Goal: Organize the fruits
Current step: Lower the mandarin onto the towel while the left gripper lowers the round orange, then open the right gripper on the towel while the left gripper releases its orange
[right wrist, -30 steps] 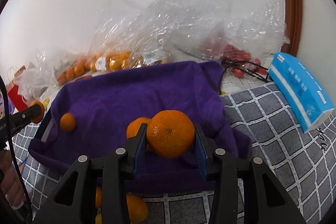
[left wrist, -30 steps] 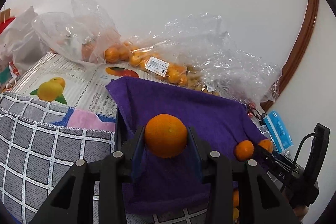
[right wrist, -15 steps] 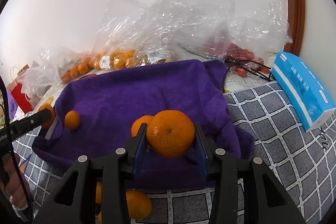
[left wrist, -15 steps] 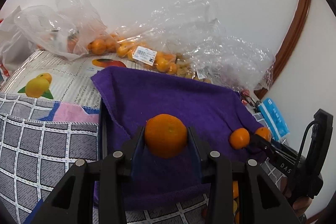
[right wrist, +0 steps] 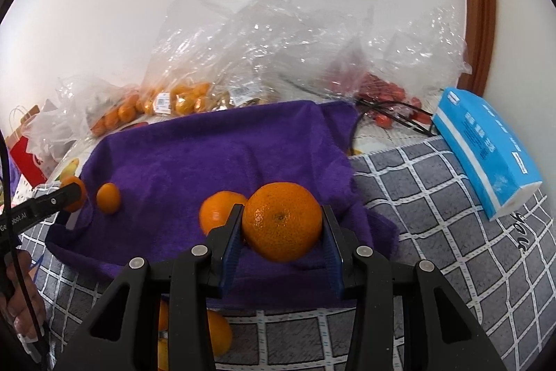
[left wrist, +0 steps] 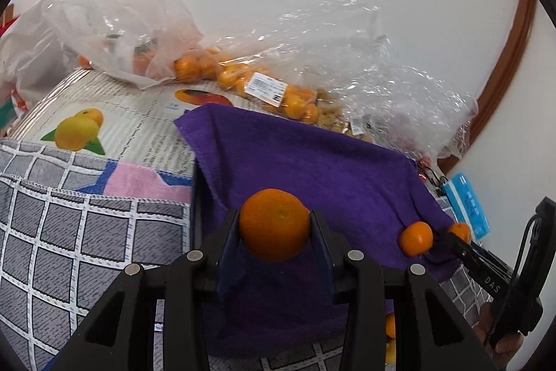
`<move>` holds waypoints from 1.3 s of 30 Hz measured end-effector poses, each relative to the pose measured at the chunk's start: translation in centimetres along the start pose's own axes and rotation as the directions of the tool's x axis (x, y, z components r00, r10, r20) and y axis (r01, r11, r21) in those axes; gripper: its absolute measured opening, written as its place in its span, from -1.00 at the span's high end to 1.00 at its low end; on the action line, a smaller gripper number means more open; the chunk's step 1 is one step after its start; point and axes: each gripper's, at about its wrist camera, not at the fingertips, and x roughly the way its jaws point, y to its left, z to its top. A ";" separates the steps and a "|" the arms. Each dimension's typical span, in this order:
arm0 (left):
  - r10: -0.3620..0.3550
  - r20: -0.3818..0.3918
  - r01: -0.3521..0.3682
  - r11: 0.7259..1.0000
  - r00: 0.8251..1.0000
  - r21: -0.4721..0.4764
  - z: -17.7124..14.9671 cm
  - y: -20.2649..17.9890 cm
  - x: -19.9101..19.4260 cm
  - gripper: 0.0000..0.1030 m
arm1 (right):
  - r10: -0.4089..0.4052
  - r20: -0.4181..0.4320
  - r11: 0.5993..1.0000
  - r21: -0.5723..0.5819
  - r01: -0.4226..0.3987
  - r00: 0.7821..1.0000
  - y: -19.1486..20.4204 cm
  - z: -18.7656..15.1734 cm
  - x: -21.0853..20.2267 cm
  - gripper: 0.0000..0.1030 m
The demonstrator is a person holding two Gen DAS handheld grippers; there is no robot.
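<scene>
A: Where are the fruits, and who holds what?

B: Each gripper carries one. The left gripper (left wrist: 274, 232) has its jaws closed on an orange (left wrist: 274, 224), held above the near part of the purple towel (left wrist: 312, 169). The right gripper (right wrist: 282, 230) likewise has its jaws clamped on a second orange (right wrist: 282, 220), over the towel's near right corner. Two loose fruits rest on the towel: a larger tangerine (right wrist: 219, 211) just behind the right gripper's left jaw, and a small tangerine (right wrist: 108, 198) towards the towel's left edge.

A: Which step is this?

B: Judged from the layout, the carrying step: both fruits are lifted and poised over the towel, not yet set down.

A: What does the next move call for?

B: Probably lowering each orange until it rests on the cloth, then widening the jaws. The right one needs a spot apart from the larger tangerine, since round fruit rolls when nudged.

A: And beyond the towel?

B: More oranges lie on the checked cloth (right wrist: 434, 214) below the near edge; bagged fruit (left wrist: 264, 89) sits behind against the wall, and a blue tissue pack (right wrist: 486, 145) lies to the right.
</scene>
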 end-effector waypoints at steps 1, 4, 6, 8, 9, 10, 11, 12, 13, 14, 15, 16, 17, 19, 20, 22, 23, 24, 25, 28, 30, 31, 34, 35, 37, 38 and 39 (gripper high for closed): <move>-0.004 0.000 0.004 1.000 1.000 -0.005 0.0 0.2 0.0 0.26 | 0.002 -0.007 1.000 0.006 -0.002 1.000 -0.1 0.0 0.1 0.18; -0.045 -0.011 0.045 0.999 0.999 -0.005 0.0 0.1 -0.1 0.26 | 0.006 -0.027 1.000 0.014 -0.005 1.000 -0.3 -0.1 0.6 0.18; -0.069 -0.026 0.069 0.998 0.997 -0.002 -0.2 -0.2 0.0 0.26 | -0.006 -0.044 1.000 0.011 0.007 0.999 -0.3 -0.2 1.0 0.18; -0.079 -0.042 0.080 0.997 0.996 0.009 -0.5 -0.6 0.2 0.26 | -0.014 -0.061 1.000 0.013 0.014 0.998 -0.3 -0.4 1.5 0.18; -0.077 -0.047 0.078 0.997 0.996 0.016 -0.7 -0.8 0.3 0.26 | -0.015 -0.068 1.000 0.014 0.016 0.998 -0.4 -0.4 1.6 0.18; -0.074 -0.052 0.075 0.997 0.996 0.023 -0.9 -1.0 0.3 0.26 | -0.017 -0.075 1.000 0.016 0.018 0.997 -0.4 -0.5 1.8 0.18; -0.072 -0.062 0.074 0.997 0.996 0.031 -1.1 -1.2 0.5 0.26 | -0.020 -0.075 1.000 0.014 0.021 0.997 -0.4 -0.5 1.9 0.18; -0.072 -0.069 0.074 0.997 0.995 0.037 -1.3 -1.4 0.6 0.26 | -0.024 -0.073 1.000 0.010 0.025 0.997 -0.4 -0.6 1.9 0.18; -0.064 -0.069 0.067 0.997 0.996 0.044 -1.4 -1.6 0.6 0.26 | -0.028 -0.073 1.000 0.006 0.028 0.997 -0.3 -0.6 1.9 0.18; -0.058 -0.063 0.062 0.997 0.996 0.054 -1.5 -1.7 0.5 0.26 | -0.031 -0.073 1.000 0.003 0.031 0.997 -0.2 -0.6 2.0 0.18; -0.056 -0.063 0.060 0.996 0.996 0.061 -1.5 -1.9 0.5 0.26 | -0.032 -0.072 0.999 0.001 0.032 0.997 -0.2 -0.7 2.0 0.18; -0.053 -0.065 0.058 0.996 0.996 0.063 -1.6 -1.9 0.5 0.26 | -0.030 -0.072 1.000 0.001 0.031 0.997 -0.2 -0.7 2.0 0.18; -0.049 -0.064 0.053 0.997 0.997 0.064 -1.6 -1.9 0.5 0.26 | -0.027 -0.071 1.000 0.002 0.027 0.997 -0.2 -0.7 2.0 0.18; -0.040 -0.063 0.044 0.997 0.997 0.066 -1.6 -1.9 0.6 0.26 | -0.024 -0.069 1.000 0.001 0.024 0.997 -0.1 -0.7 1.9 0.18; -0.035 -0.064 0.039 0.997 0.997 0.067 -1.6 -1.9 0.7 0.26 | -0.027 -0.070 1.000 -0.004 0.026 0.997 0.0 -0.7 2.0 0.18; -0.023 -0.062 0.028 0.997 0.998 0.072 -1.6 -1.9 0.8 0.26 | -0.034 -0.068 0.999 -0.015 0.033 0.997 0.3 -0.7 2.0 0.16; -0.013 -0.063 0.017 0.997 0.998 0.075 -1.6 -1.9 0.9 0.26 | -0.033 -0.068 0.999 -0.019 0.032 0.997 0.4 -0.8 2.0 0.16; -0.001 -0.067 0.006 0.997 0.998 0.076 -1.6 -2.0 1.0 0.26 | -0.026 -0.068 0.999 -0.021 0.025 0.997 0.4 -0.8 2.0 0.16; 0.009 -0.070 -0.003 0.997 0.997 0.077 -1.7 -2.0 1.1 0.26 | -0.027 -0.068 0.999 -0.025 0.025 0.997 0.6 -0.8 2.0 0.16; 0.011 -0.069 -0.005 0.997 0.998 0.083 -1.7 -2.1 1.1 0.26 | -0.040 -0.064 0.998 -0.045 0.037 0.997 0.9 -0.9 2.1 0.16; 0.011 -0.073 -0.005 0.997 0.997 0.080 -1.6 -2.0 1.2 0.26 | -0.037 -0.061 0.998 -0.045 0.034 0.997 0.9 -0.9 2.0 0.16; 0.011 -0.073 -0.006 0.997 0.997 0.078 -1.6 -2.0 1.2 0.26 | -0.032 -0.056 0.999 -0.041 0.030 0.998 0.9 -0.9 1.8 0.16; 0.017 -0.069 -0.012 0.997 0.997 0.080 -1.6 -2.1 1.2 0.26 | -0.035 -0.036 0.999 -0.025 0.034 0.999 0.6 -0.7 1.4 0.13; 0.018 -0.069 -0.012 0.997 0.997 0.081 -1.6 -2.1 1.2 0.26 | -0.032 -0.028 0.999 -0.014 0.031 0.999 0.5 -0.6 1.2 0.11; 0.014 -0.065 -0.009 0.996 0.998 0.085 -1.6 -2.2 1.1 0.26 | -0.026 -0.016 1.000 -0.002 0.026 1.000 0.3 -0.4 0.8 0.04; 0.011 -0.063 -0.005 0.996 0.998 0.085 -1.6 -2.2 1.1 0.26 | -0.024 -0.007 1.000 0.004 0.024 1.000 0.3 -0.4 0.6 0.02; 0.007 -0.063 -0.001 0.997 0.998 0.083 -1.6 -2.2 1.1 0.26 | -0.021 0.001 1.000 0.009 0.021 1.000 0.2 -0.3 0.5 -0.04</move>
